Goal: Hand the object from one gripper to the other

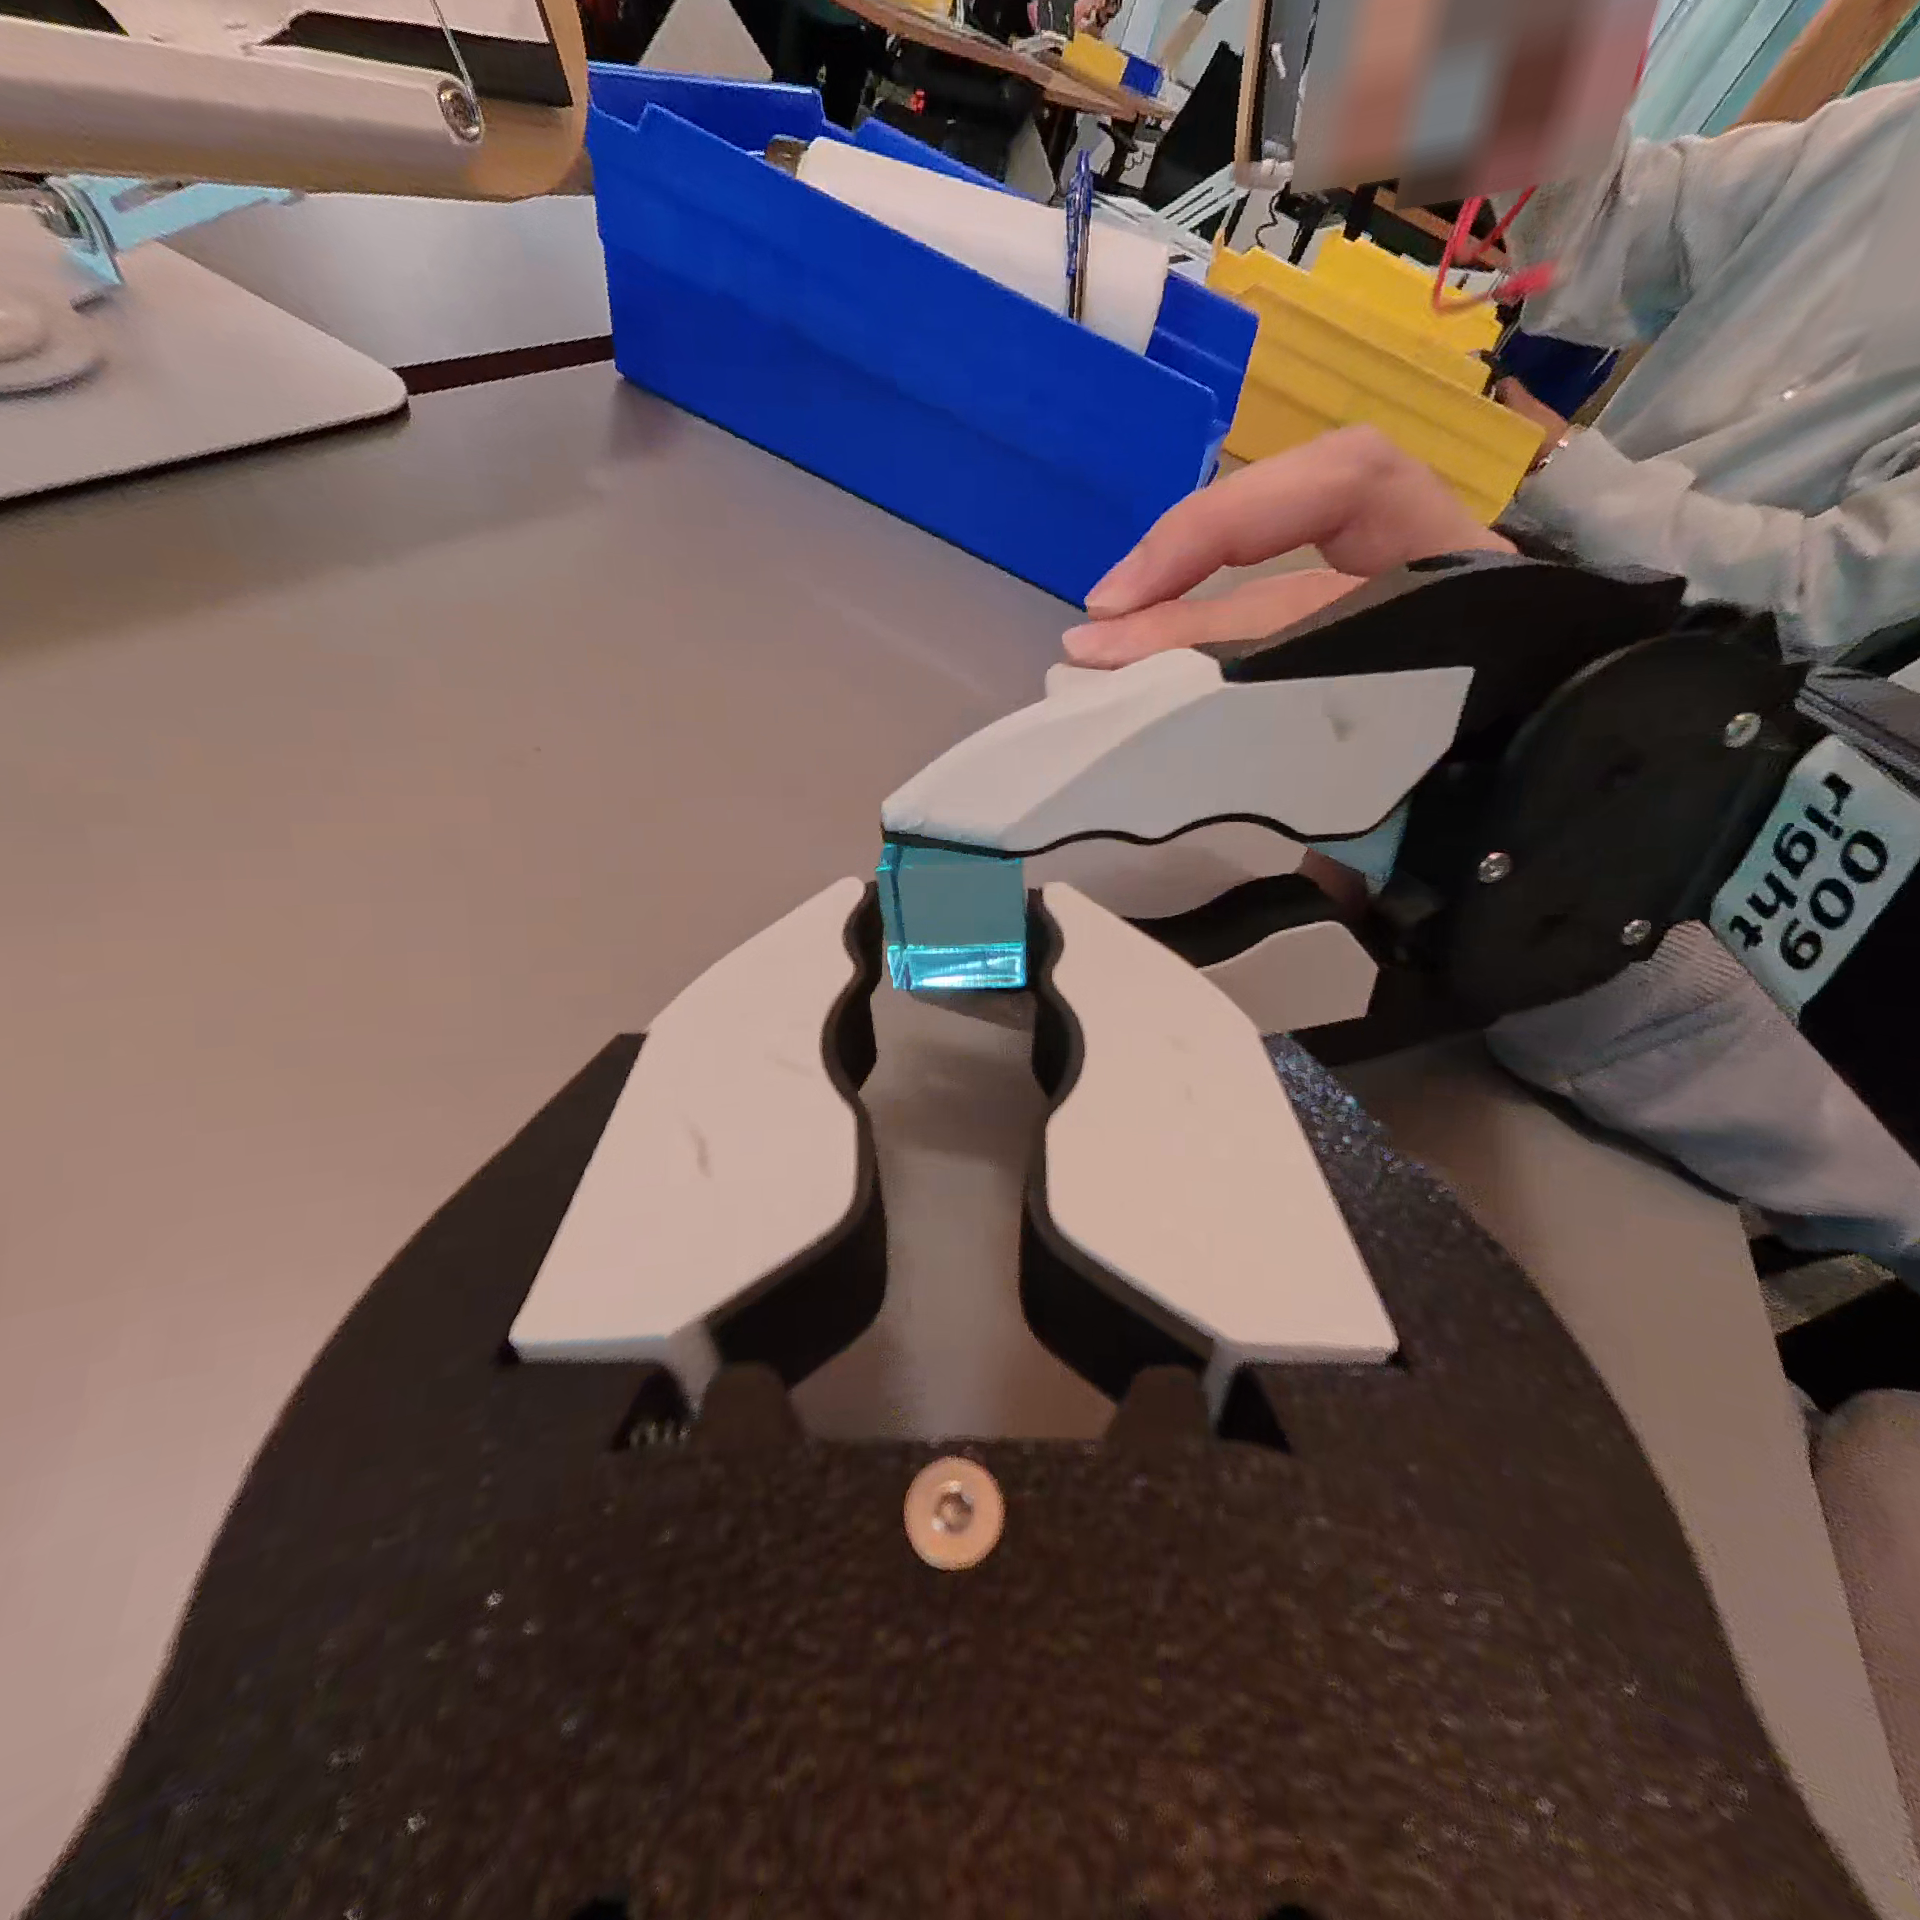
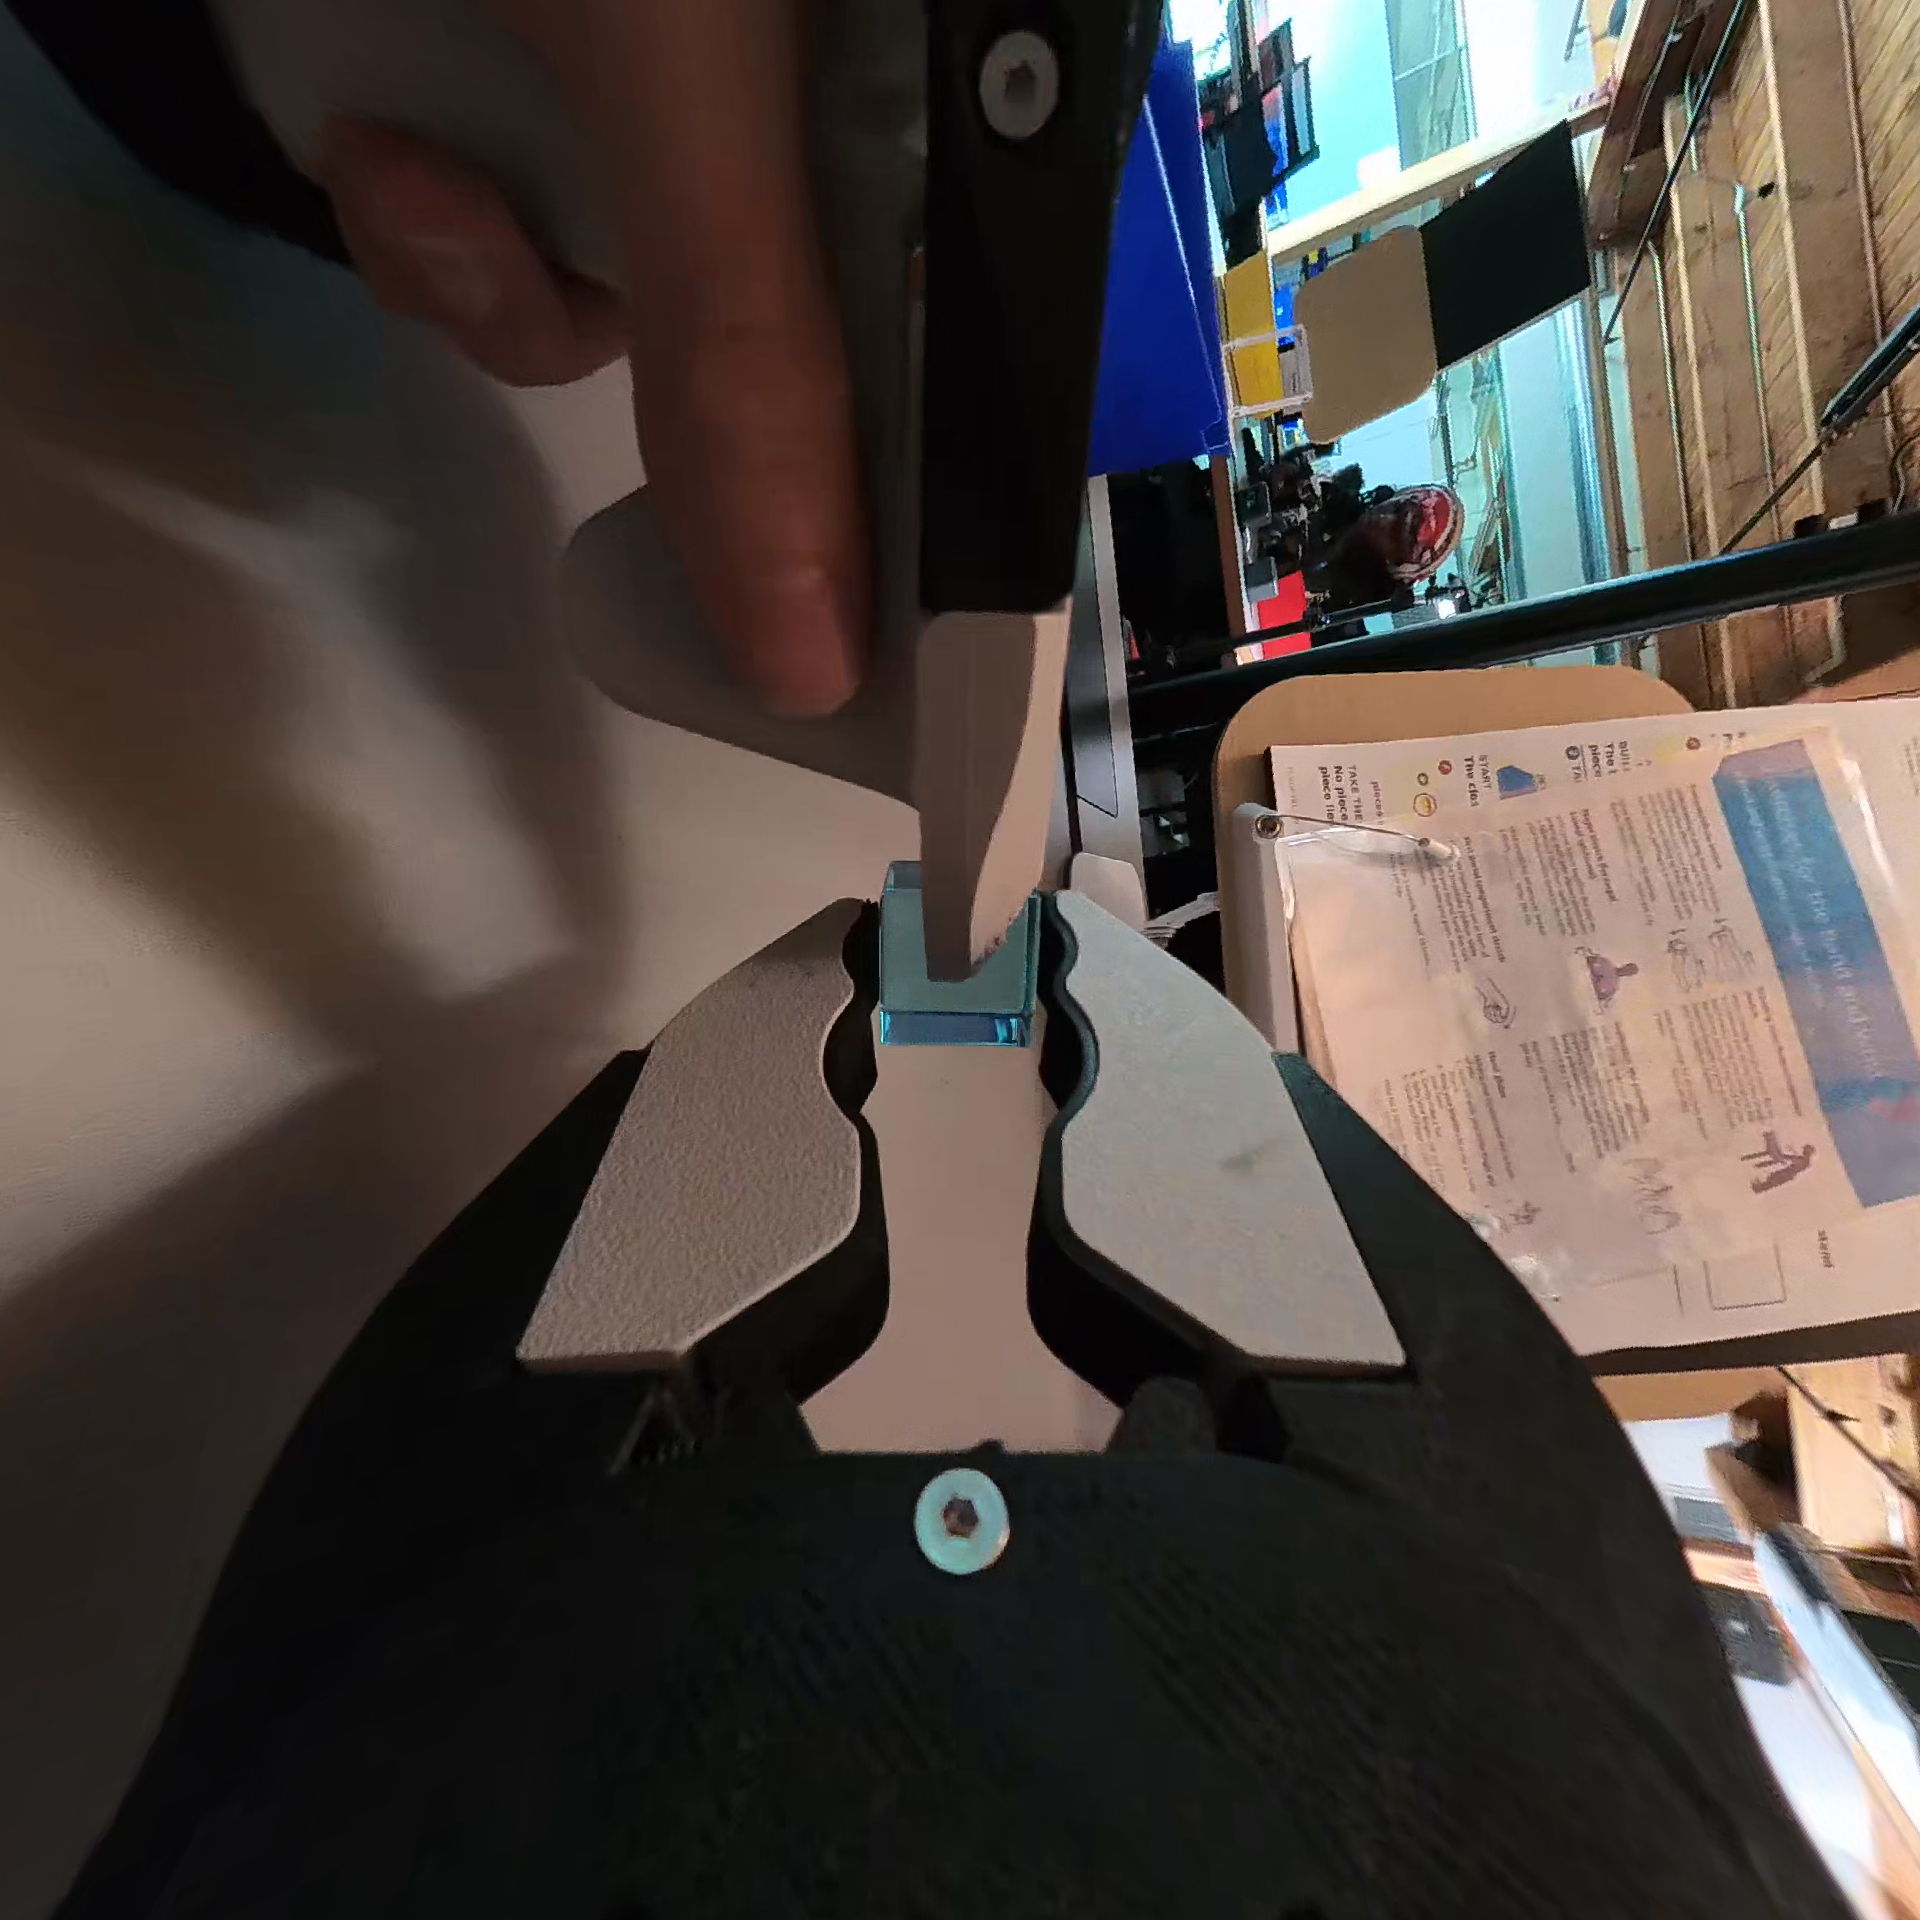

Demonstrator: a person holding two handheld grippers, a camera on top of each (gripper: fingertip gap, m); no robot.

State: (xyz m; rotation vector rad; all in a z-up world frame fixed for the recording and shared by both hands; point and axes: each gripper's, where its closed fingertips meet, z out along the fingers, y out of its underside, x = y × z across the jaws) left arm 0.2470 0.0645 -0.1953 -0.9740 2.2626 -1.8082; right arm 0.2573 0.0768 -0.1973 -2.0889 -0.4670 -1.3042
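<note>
Currently both grippers grip the small translucent blue cube (image 1: 954, 925) at once, held in the air above the grey bench (image 1: 416, 779). The left gripper (image 1: 951, 920) clamps its two sides between the fingertips; the right gripper (image 2: 956, 961) clamps it across the other axis, at right angles. To finish the handover cleanly, confirm the receiving gripper's hold is firm and centred, then open the giving one fully before drawing it straight back. Which gripper gives cannot be determined.

Right claw (image 1: 961, 914) lower finger hidden behind cube (image 1: 951, 920); bin (image 1: 883, 353) contents unclear.
</note>
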